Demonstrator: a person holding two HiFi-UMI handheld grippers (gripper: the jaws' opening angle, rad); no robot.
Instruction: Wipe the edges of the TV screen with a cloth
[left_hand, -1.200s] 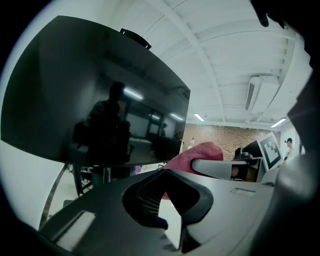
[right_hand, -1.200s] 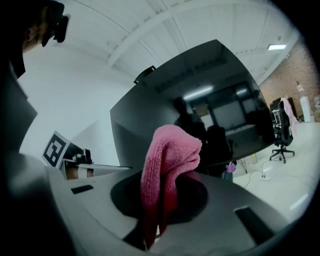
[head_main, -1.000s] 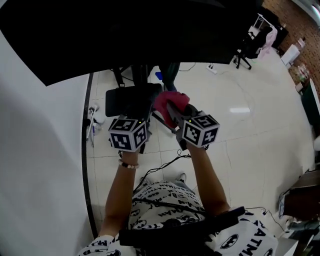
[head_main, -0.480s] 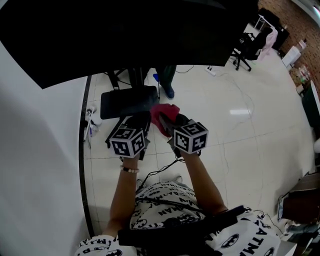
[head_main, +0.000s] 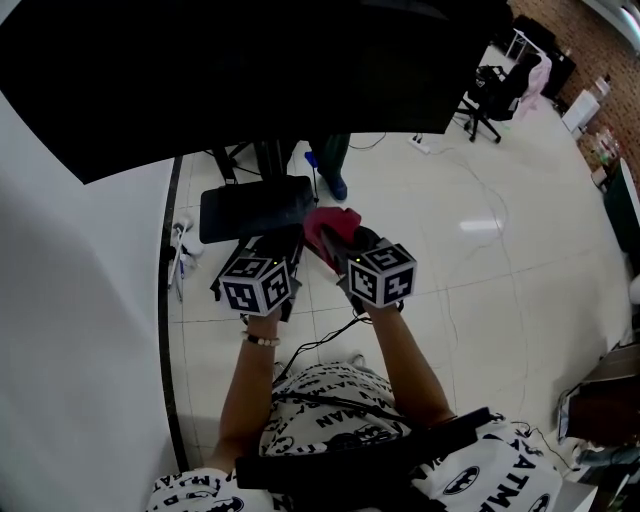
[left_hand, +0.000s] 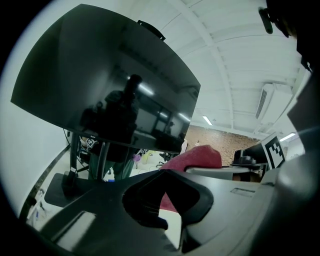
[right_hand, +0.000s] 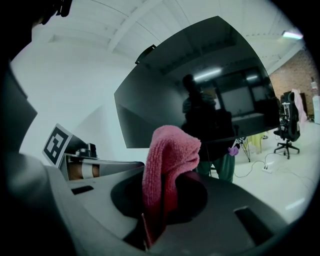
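**Both grippers drawn back from the screen, cloth in the right**

Since a second ago, both my grippers have come down and in toward my body. Over the last half second they have barely shifted.

The pink cloth (right_hand: 167, 155) stands up folded between the jaws of my right gripper (right_hand: 152, 225), which are closed hard on its lower end. It is well below the bottom edge of the TV screen (head_main: 250, 70) and not touching it. My left gripper (head_main: 272, 245) sits just beside the right one. Its jaws look closed on nothing, and the cloth only shows behind them.

No edge is being wiped at this moment, so I judge the wiping itself is yet to come.

- **Slipping cloth:** only a narrow pinch holds it, so dragging it along the frame could pull it out of the jaws.
- **Hard contact:** with so little cloth beyond the tips, the jaws could scrape the bezel or the glass.
- **Rocking screen:** it stands on a black stand base (head_main: 255, 208), and a firm push at an outer edge might rock it.
- **Tripping:** a cable (head_main: 330, 335) lies on the floor near my feet.

The floor (head_main: 480, 260) is glossy white tile, and a white wall (head_main: 70, 330) is on my left. An office chair (head_main: 495, 95) and a brick wall (head_main: 590, 40) are far off to my right.
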